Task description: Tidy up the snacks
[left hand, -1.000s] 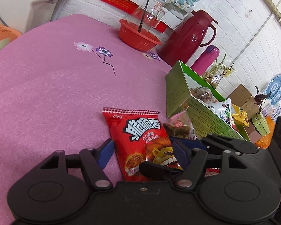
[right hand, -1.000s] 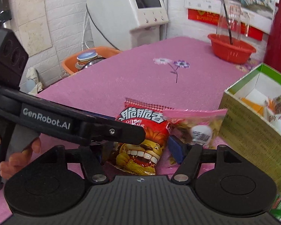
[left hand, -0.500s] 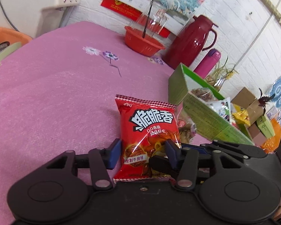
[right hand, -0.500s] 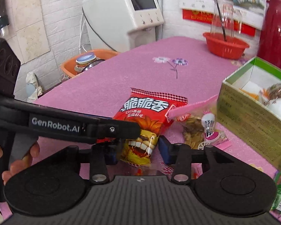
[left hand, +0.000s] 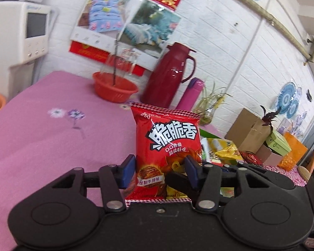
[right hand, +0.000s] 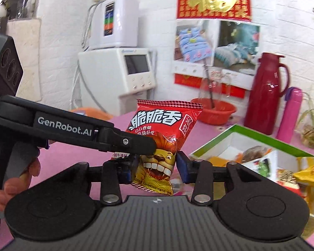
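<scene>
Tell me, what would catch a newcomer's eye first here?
Most likely the red snack bag, held upright above the pink table, front and centre. Two hand-held grippers pinch it together: the left gripper and the right gripper. Next, the green box of snacks at the right, and the dark red jug by the wall.

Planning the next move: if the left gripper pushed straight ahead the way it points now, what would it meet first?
Beyond the red snack bag held in the left gripper, probably the dark red thermos at the table's far edge; depth is unclear.
</scene>
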A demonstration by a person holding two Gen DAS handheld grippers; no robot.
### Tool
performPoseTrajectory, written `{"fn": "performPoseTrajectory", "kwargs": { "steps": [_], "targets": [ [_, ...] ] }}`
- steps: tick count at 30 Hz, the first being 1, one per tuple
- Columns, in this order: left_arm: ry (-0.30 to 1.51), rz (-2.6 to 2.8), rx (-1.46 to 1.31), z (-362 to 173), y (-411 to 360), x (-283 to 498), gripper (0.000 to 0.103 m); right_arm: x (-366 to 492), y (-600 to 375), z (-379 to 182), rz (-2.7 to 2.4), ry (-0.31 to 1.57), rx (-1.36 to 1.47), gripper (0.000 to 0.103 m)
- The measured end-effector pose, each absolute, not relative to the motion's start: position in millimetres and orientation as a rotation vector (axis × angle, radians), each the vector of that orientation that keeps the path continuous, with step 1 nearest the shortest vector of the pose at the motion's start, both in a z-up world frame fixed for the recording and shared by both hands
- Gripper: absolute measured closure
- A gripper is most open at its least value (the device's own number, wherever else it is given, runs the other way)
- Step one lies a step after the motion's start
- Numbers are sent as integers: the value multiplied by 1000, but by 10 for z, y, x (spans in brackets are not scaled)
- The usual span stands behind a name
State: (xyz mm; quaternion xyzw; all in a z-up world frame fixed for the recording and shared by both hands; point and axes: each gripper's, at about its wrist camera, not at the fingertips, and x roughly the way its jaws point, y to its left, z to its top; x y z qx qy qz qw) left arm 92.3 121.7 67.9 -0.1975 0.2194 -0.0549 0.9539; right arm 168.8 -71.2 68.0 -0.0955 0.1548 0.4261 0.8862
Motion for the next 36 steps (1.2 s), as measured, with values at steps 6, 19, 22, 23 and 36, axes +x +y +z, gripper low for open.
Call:
{"fn": "performPoseTrajectory", "kwargs": {
  "steps": [6,19,22,23,36],
  "targets": [
    [452,-189,-389,742,1007,1407,78,1973,-937,748,789,297,-153,34],
    [528,-244,-416,476,968,2434,70,2746,-993,542,662,325,-133,34],
    [576,-187,-445,330,1040,2554,6,2874,-916,364,613,353,-208,27],
    [571,-175,-454,302,1071,2533,8,2873,-921,329,618,353,-227,23],
    [490,-203,-388,659,994,1938,5,2433,-1231,653,652,270,-157,2]
  ]
}}
